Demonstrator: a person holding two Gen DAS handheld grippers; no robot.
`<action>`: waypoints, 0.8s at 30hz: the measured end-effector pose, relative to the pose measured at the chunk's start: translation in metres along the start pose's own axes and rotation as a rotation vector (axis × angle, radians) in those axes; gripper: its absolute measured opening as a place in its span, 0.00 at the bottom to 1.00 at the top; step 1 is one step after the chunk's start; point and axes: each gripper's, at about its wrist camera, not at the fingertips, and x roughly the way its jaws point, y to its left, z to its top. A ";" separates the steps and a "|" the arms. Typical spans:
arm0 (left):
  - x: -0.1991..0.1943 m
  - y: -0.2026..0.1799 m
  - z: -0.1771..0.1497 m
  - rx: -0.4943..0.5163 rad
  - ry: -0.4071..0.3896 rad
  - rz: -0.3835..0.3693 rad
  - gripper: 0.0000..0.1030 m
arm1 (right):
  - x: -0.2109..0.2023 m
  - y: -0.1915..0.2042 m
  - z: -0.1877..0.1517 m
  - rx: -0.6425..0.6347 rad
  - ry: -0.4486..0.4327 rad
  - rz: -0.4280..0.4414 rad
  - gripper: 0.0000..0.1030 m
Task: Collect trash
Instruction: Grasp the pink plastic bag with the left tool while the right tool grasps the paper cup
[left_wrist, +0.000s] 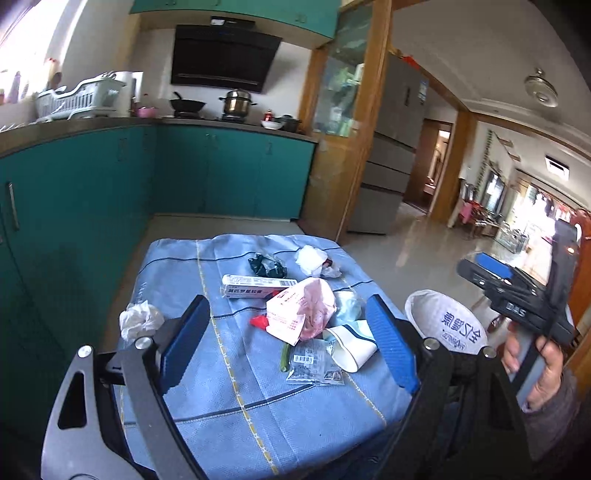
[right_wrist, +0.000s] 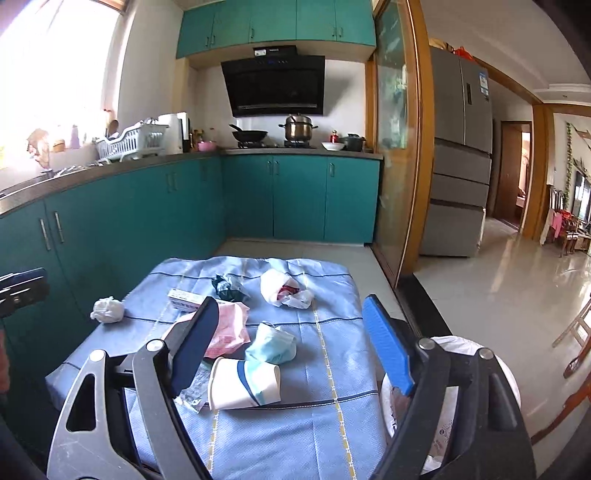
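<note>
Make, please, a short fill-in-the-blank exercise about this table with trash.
1. The white paper cup with blue stripe lies on its ____.
2. Both the left gripper and the right gripper are ____.
3. The blue cloth-covered table stands before ____-coloured kitchen cabinets.
Missing words: side; open; teal
</note>
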 end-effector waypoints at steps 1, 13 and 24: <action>-0.001 -0.002 -0.001 -0.003 0.000 0.010 0.85 | -0.002 -0.001 -0.001 0.003 0.002 0.005 0.77; 0.016 -0.014 0.005 -0.017 0.013 0.192 0.97 | 0.021 0.003 -0.012 -0.058 0.143 -0.009 0.83; 0.135 -0.012 -0.008 -0.008 0.189 0.160 0.97 | 0.120 0.030 -0.042 -0.100 0.420 0.048 0.83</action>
